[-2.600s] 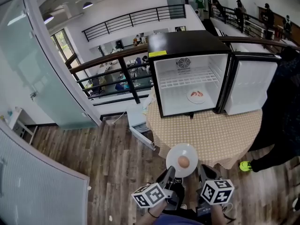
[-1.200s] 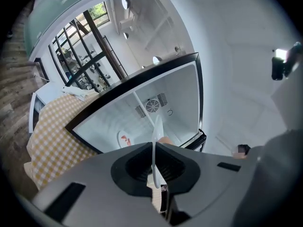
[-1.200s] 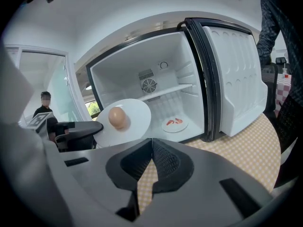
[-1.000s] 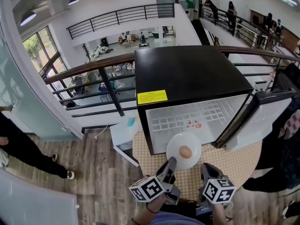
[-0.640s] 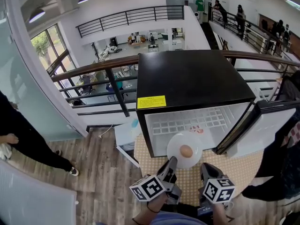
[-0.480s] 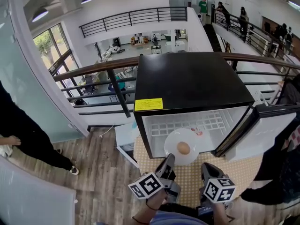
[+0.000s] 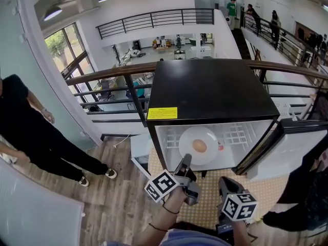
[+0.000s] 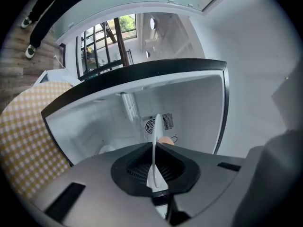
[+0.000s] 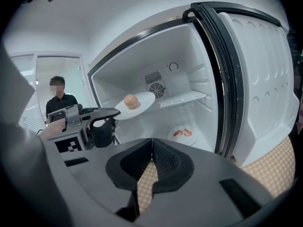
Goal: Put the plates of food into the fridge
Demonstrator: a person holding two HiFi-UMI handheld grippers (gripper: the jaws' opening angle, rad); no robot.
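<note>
White round plate (image 7: pixel 208 137) with brownish egg-like ball (image 7: pixel 199 146): held level at mouth of black-topped, white-lined mini fridge (image 7: pixel 212 88), resting on nothing yet.
Left gripper (image 8: pixel 154 176): clamped on plate's near rim, likely held flat so food stays put.
Right gripper (image 9: pixel 151 161): jaws together, empty, low over yellow checked tablecloth (image 7: pixel 205 205), clear of path.
White fridge door (image 7: pixel 286 150): swung wide for access.
Second white plate with red shrimp-like pieces (image 9: pixel 182 134): on fridge floor.

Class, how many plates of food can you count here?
2. One plate with a round brown food is held by the left hand-held gripper at the opening of the fridge; the other plate, with red pieces, sits on the fridge floor. Others might be hidden.
</note>
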